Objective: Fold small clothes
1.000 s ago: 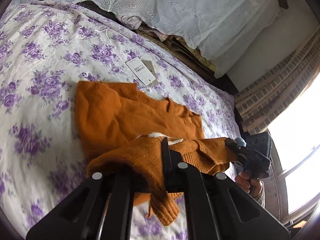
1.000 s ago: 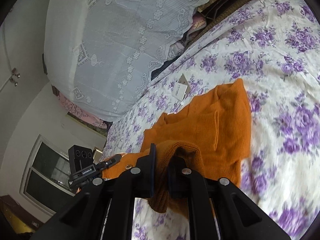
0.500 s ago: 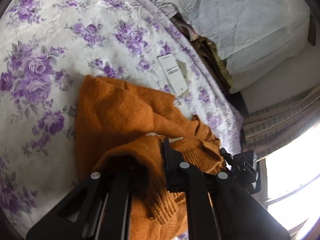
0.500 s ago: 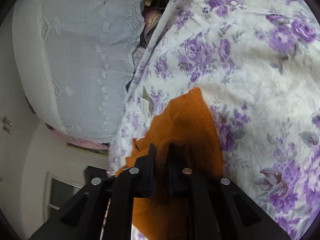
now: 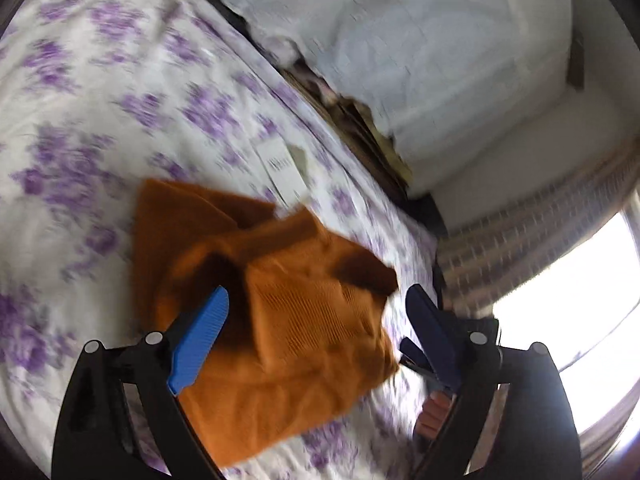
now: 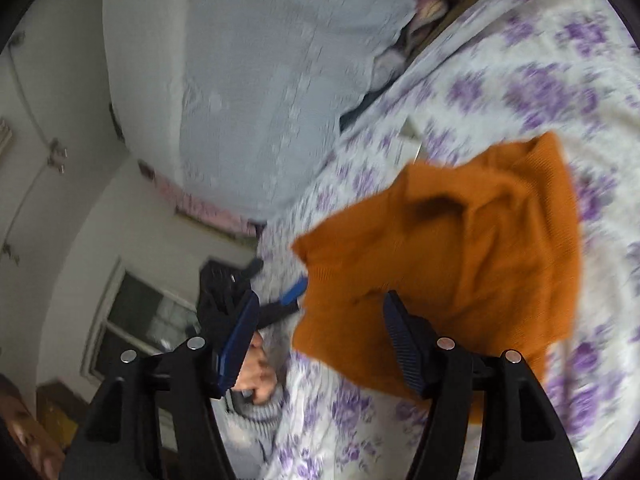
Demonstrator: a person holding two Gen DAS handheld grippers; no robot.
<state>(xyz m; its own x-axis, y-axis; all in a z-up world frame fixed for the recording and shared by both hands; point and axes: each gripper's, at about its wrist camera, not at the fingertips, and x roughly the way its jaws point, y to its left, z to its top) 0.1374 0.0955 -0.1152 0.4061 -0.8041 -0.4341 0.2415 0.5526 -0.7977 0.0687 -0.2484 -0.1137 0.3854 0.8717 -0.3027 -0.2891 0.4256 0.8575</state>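
Bedsheet (image 5: 100,92) with purple flowers fills the space ahead of both grippers. Ahead of the left gripper (image 5: 316,316), whose blue fingers stand spread wide and hold nothing, the orange sweater (image 5: 288,320) lies folded over itself on the sheet. The right gripper (image 6: 320,320) is likewise spread apart, the sweater just beyond it. A paper tag (image 5: 284,168) lies past the sweater.

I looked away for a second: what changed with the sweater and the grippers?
Both grippers let go: the left gripper and right gripper were clamped on the sweater's lifted edge and are now open. The sweater has dropped folded onto the bedsheet. The tag stays beside it.
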